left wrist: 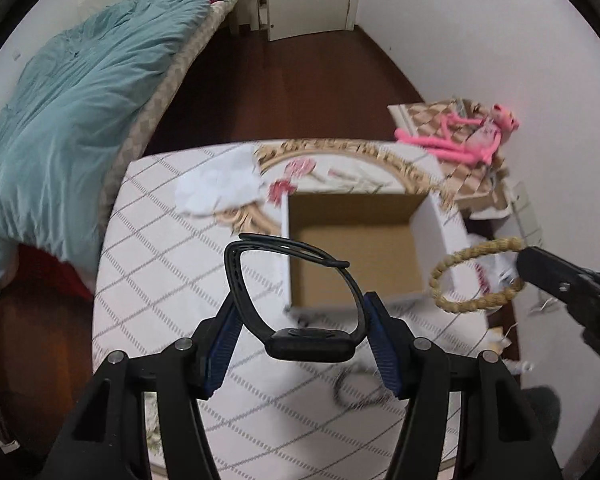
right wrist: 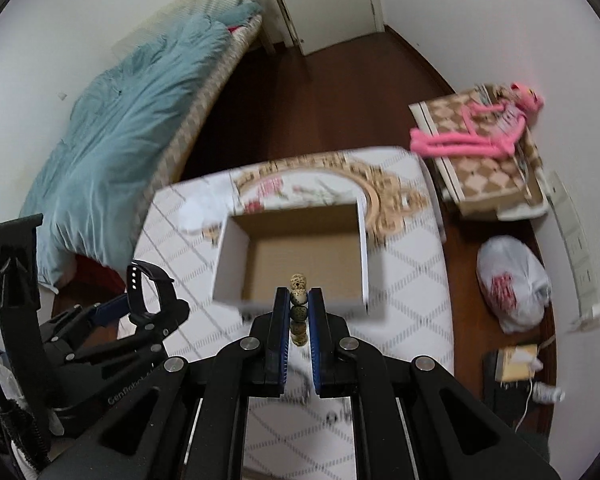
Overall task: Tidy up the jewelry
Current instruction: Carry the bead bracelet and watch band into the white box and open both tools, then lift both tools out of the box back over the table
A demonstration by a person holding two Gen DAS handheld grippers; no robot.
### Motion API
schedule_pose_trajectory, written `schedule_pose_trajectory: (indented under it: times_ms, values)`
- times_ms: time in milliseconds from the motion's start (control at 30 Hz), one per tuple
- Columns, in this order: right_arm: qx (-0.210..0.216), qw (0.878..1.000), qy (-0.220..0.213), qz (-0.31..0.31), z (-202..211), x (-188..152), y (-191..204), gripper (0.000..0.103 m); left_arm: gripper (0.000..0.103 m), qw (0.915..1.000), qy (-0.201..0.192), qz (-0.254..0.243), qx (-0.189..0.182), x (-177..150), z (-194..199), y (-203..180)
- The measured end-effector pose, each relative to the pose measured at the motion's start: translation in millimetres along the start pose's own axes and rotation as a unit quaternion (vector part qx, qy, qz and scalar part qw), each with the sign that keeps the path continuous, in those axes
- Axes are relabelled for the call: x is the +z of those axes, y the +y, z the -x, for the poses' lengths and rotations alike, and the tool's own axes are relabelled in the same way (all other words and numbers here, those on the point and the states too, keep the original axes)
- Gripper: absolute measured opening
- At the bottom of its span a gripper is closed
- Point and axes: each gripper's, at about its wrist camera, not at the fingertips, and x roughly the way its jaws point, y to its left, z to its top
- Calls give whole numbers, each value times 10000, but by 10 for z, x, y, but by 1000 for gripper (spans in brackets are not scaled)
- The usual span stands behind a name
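Observation:
My left gripper (left wrist: pixel 300 312) is shut on a black smartwatch (left wrist: pixel 300 336), its strap loop pinched between the blue pads, held above the table just left of an open cardboard box (left wrist: pixel 356 248). My right gripper (right wrist: pixel 299 304) is shut on a tan beaded bracelet (right wrist: pixel 299 308), held edge-on above the near rim of the box (right wrist: pixel 296 252). The bracelet also shows in the left wrist view (left wrist: pixel 476 276), to the right of the box. The left gripper with the watch shows in the right wrist view (right wrist: pixel 148 292) at the left.
A quilted white table cover (left wrist: pixel 160 280) with a floral gold-framed print lies under the box. A thin chain (left wrist: pixel 356 392) lies on it near the front. A bed with a teal blanket (left wrist: pixel 72 112) stands left. A pink plush toy (right wrist: pixel 480 136) and a white bag (right wrist: pixel 512 284) sit right.

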Motion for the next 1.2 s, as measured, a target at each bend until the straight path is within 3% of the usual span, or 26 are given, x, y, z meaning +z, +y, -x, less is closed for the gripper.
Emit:
schedule_pose_trajectory:
  times_ms: [200,400,533,600,633,667,700,767,867,1067,1200]
  values:
    - [164,9997,199,55,-325,410,-37,9,57,9993,229,193,-226,289,-313,28]
    - [317,9970,708,9,-824,549,-128,9,60,9961,664,416,-415,450,-674,75]
    - [459,9936,1030,44,-1088,577,-160,10,60,9908,929,659,-728,523,-824,110]
    - [492,9914,1215,43,-1204,595,-179,10,73,9907,941,656,-734,549,-835,117]
    - [500,9903,1298,20,-1245,595,-198,11,91,9916,919,634,-647,560,-824,123]
    - [527,9891,1372,-21,-1276,598,-228,17,100,9924,884,616,-593,566,-807,130]
    - [510,9888,1403,-48,-1285,593,-254,26,100,9930,838,609,-562,566,-785,148]
    - [408,9891,1417,-60,-1278,585,-301,55,101,9940,784,645,-413,564,-742,195]
    - [153,9901,1394,38,-1224,554,-333,81,101,9957,612,678,-167,527,-674,264]
    - [-900,9866,1288,433,-1208,371,-308,96,103,9973,207,523,475,359,-598,289]
    - [-1333,9830,1173,467,-1216,249,-344,97,103,9959,110,456,780,231,-592,277]
